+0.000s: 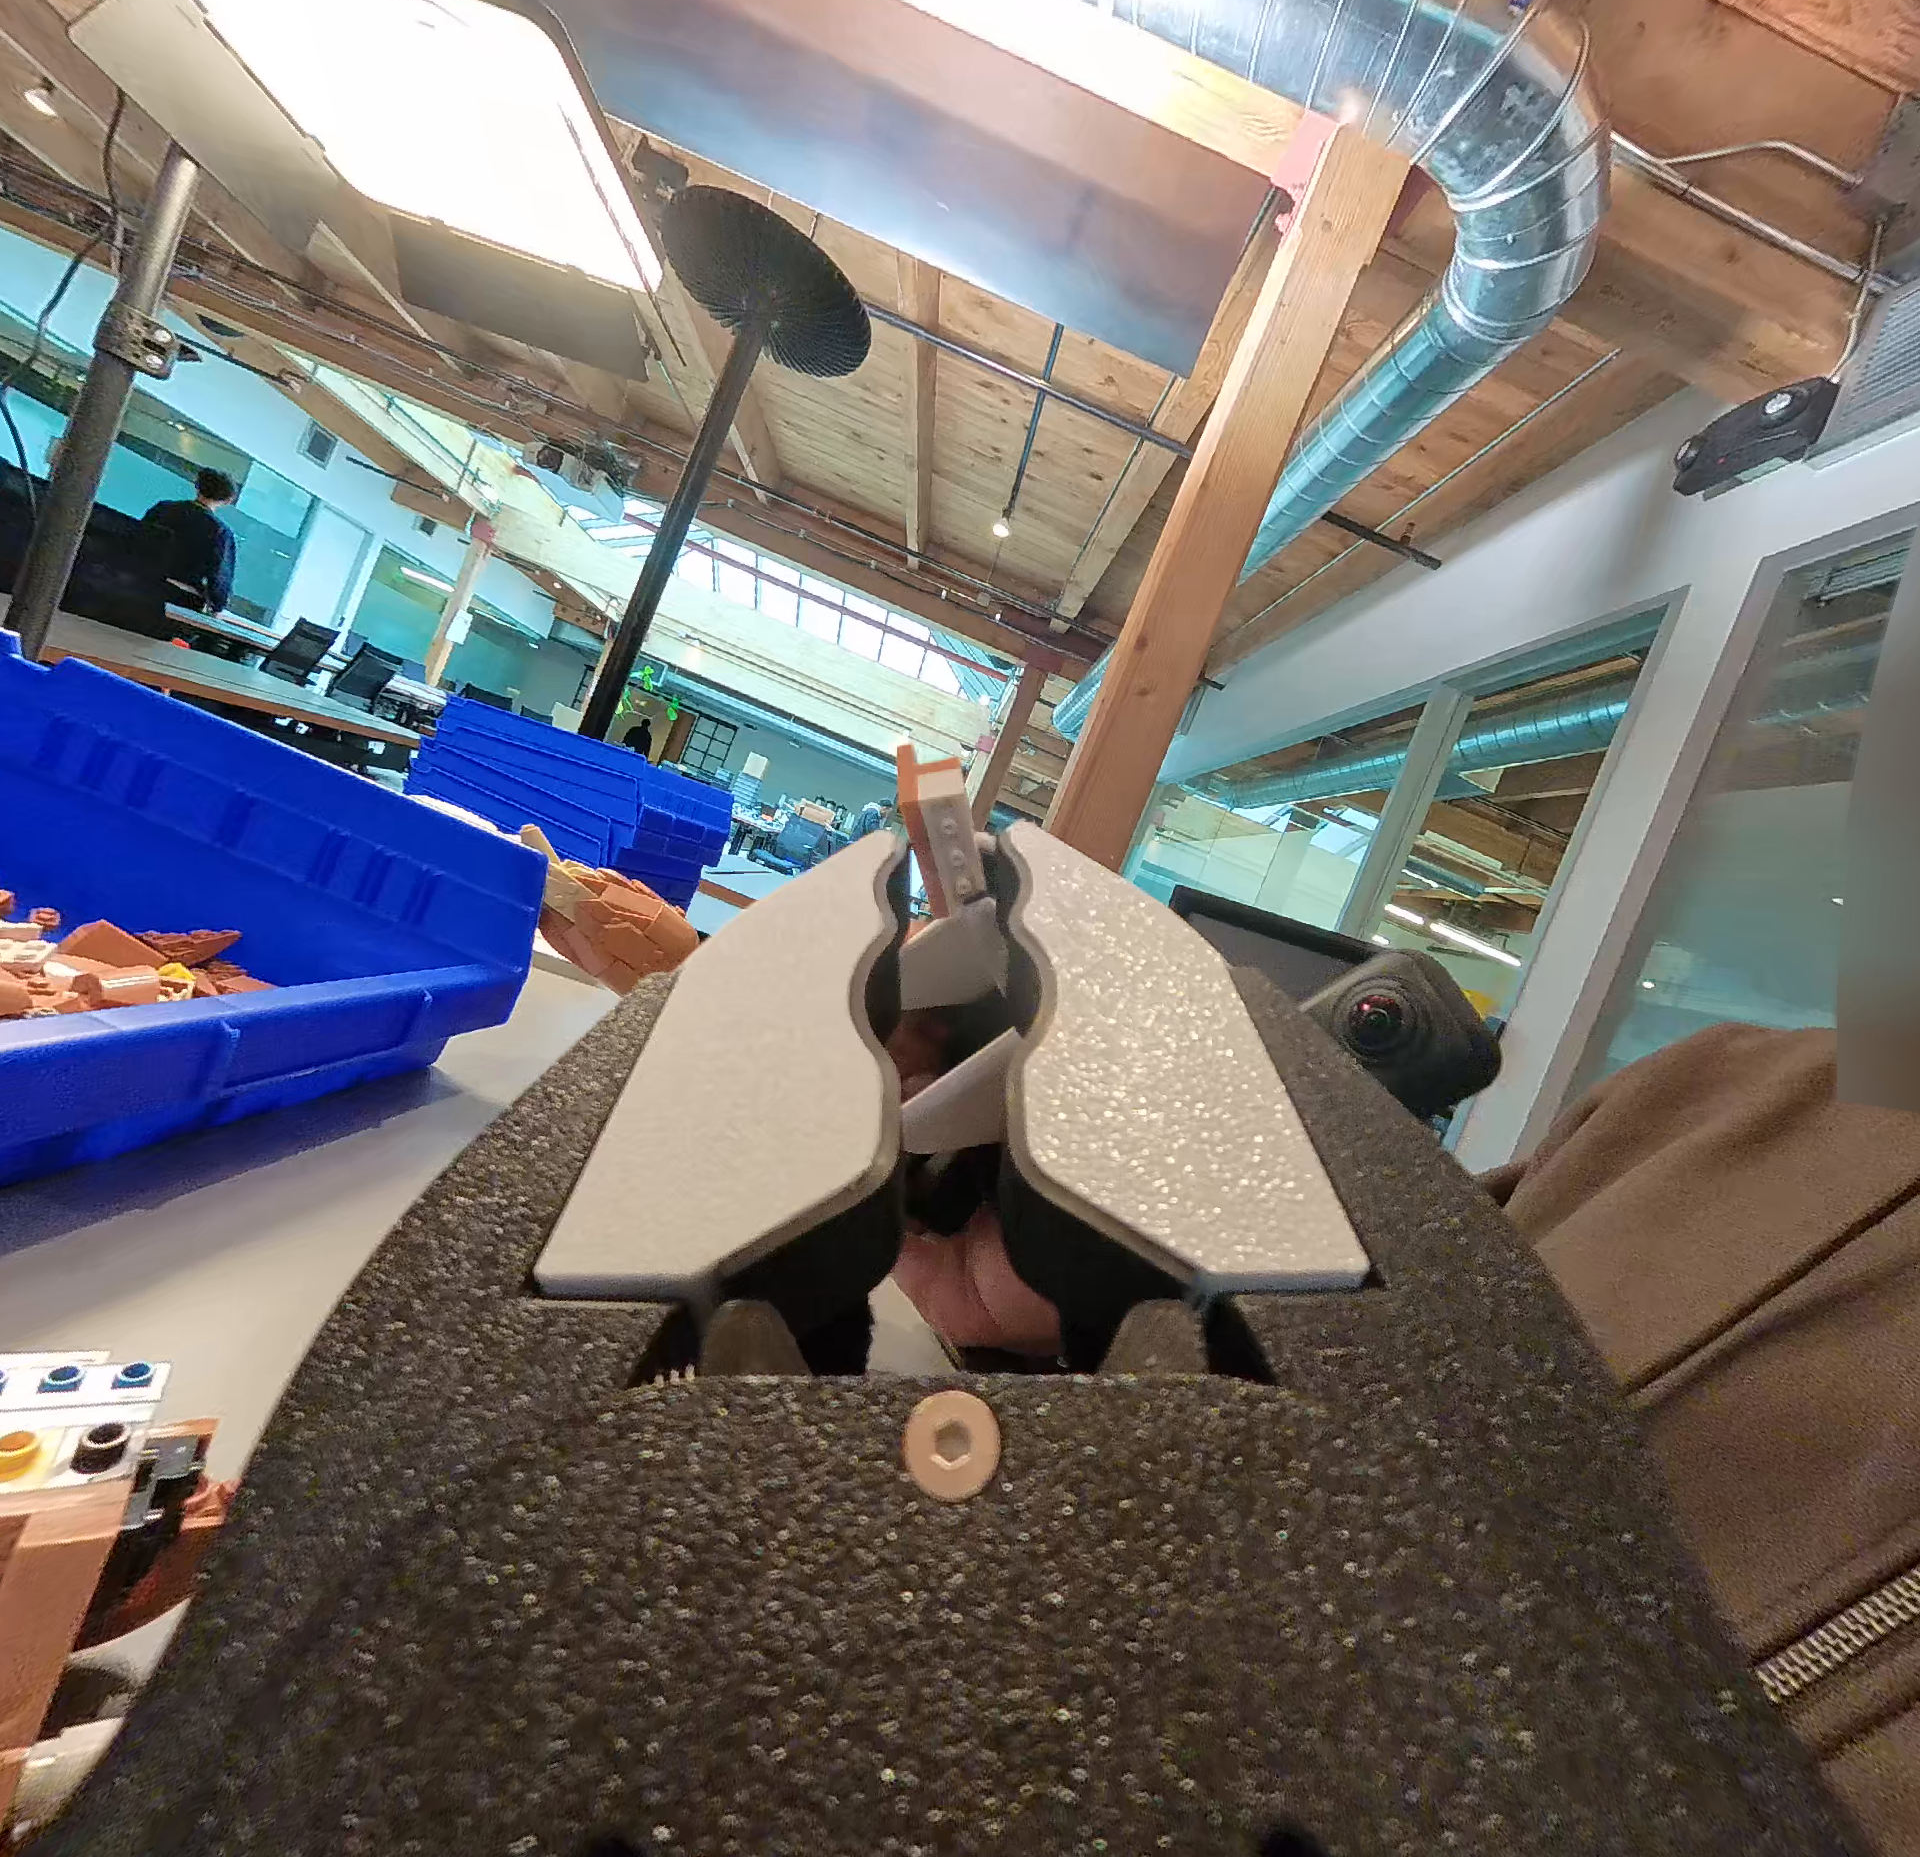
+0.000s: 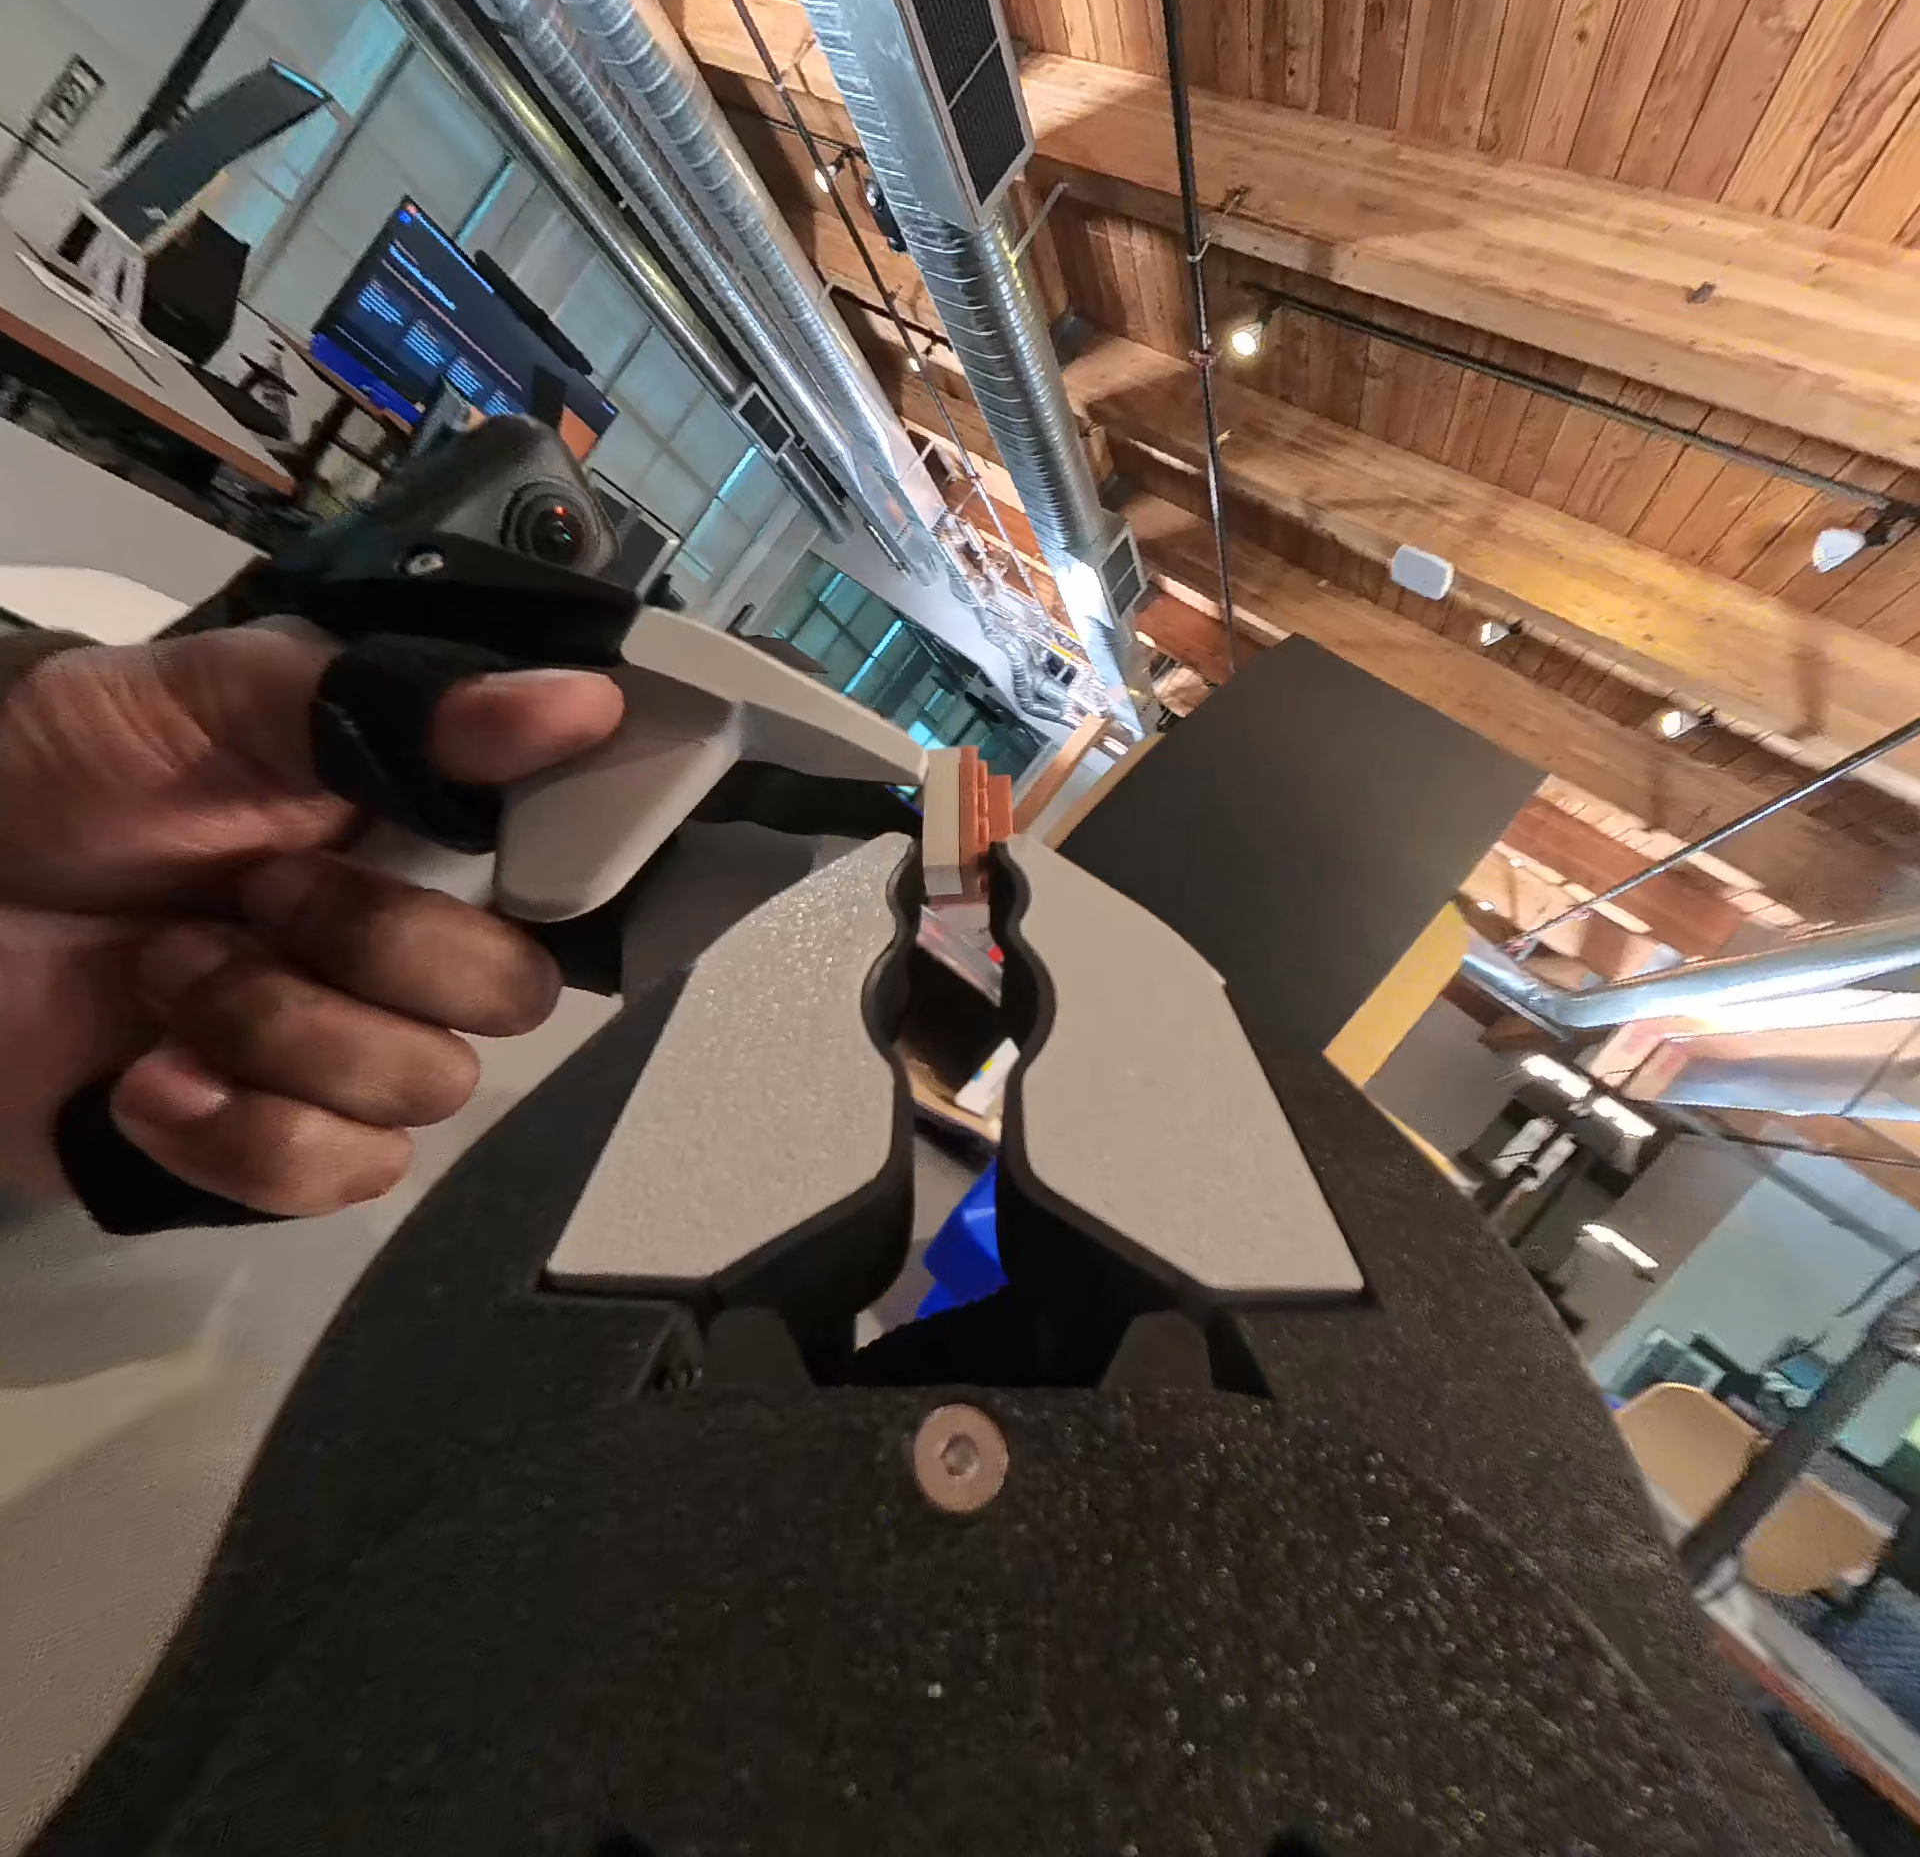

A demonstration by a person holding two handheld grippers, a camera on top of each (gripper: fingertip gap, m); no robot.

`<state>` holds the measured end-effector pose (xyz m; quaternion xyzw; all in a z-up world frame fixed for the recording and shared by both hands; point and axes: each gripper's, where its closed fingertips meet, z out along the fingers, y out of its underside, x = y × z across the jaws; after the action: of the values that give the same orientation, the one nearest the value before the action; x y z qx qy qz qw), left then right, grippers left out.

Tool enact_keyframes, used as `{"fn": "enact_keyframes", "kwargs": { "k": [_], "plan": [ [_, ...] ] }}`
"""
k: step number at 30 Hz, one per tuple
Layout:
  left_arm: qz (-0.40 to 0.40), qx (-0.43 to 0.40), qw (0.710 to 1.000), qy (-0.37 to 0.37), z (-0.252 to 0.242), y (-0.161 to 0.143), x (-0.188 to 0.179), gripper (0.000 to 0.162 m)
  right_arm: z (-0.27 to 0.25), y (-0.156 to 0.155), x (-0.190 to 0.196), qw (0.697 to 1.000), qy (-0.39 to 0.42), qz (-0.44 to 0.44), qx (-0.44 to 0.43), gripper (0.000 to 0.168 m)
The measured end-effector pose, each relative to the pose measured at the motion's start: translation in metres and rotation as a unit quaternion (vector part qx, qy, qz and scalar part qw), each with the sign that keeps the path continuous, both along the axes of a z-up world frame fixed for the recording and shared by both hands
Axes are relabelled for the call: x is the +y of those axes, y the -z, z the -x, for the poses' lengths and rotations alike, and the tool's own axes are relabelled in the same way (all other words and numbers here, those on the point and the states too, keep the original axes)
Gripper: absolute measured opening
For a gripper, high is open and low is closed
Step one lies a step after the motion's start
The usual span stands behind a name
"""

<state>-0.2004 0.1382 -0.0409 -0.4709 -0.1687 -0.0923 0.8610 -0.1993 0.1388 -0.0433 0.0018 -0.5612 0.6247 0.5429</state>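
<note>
Brick assembly [image 1: 940, 831], a small white plate backed with reddish-brown pieces, sits right at the tips of both of my grippers, so neither arm is nearer than the other. In the left wrist view the left gripper [image 1: 951, 857] is clenched on the lower part of it, and the piece rises out of the tips toward 12 o'clock, leaning slightly to 11; its long axis runs nearly in line with my fingers, the studded white face turned toward the camera and the brown end [image 1: 920, 768] uppermost. In the right wrist view the same brick assembly [image 2: 966, 820] stands at 12 o'clock from the right gripper [image 2: 958, 857], whose tips pinch its lower end, white side toward 9 o'clock and brown side toward 3. The left gripper's finger [image 2: 790, 706] comes in from 9 o'clock and meets the white face near its top (whether it presses or merely touches there I cannot tell from this angle). A person's hand [image 2: 249, 903] wraps that tool's handle at 9 o'clock. Off at 9 o'clock in the left view lies a blue bin [image 1: 260, 934] with loose brown bricks [image 1: 114, 971] in it, a brown built lump [image 1: 618, 924] just past its corner, and a partly built model [image 1: 73, 1475] at 8 o'clock on the grey table [image 1: 208, 1246].
</note>
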Motion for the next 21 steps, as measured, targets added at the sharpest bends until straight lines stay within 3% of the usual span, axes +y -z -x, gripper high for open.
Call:
{"fn": "enact_keyframes", "kwargs": {
  "k": [7, 10, 14, 21],
  "plan": [
    [0.011, 0.04, 0.999, 0.003, -0.011, -0.002, 0.003, 0.012, -0.011, 0.002, -0.01, 0.998, 0.016, -0.036, 0.058, 0.011],
    [0.024, 0.083, 0.996, -0.011, -0.018, -0.006, 0.001, 0.011, -0.024, -0.003, -0.007, 0.997, -0.079, 0.001, 0.017, 0.011],
    [0.034, 0.149, 0.988, -0.002, -0.034, -0.013, -0.001, 0.012, -0.031, -0.02, 0.014, 0.973, -0.203, 0.082, -0.076, 0.009],
    [0.11, 0.273, 0.956, 0.002, -0.062, -0.002, 0.018, 0.012, -0.055, -0.012, 0.004, 0.946, -0.294, -0.014, -0.136, 0.005]
  ]
}}
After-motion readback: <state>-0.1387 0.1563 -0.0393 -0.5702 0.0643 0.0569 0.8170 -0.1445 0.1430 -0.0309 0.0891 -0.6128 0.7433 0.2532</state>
